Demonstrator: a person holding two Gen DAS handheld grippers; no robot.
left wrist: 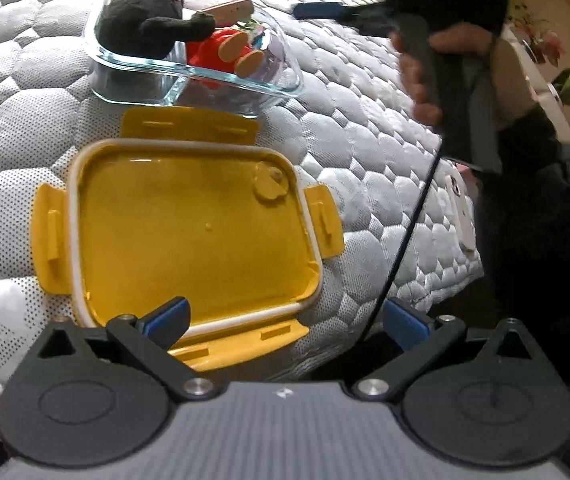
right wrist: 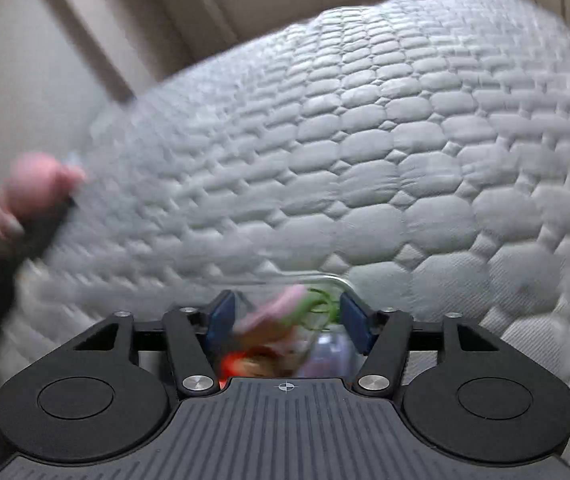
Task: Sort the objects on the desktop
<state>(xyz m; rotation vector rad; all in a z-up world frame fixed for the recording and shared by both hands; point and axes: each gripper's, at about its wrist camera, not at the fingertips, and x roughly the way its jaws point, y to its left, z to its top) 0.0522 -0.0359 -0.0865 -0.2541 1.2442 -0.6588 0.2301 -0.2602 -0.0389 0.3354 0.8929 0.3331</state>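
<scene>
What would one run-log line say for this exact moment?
left tool: open, above yellow lid | right tool: open, over glass container | container: holds toys, uncovered | surface: quilted mattress

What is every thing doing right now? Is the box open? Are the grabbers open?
glass box: open, no lid on, toys inside
yellow lid: off the box, lying flat on the mattress, clips spread out
black plush toy: resting in the box
red toy: lying in the box
left gripper: open, empty
right gripper: open, above the box
</scene>
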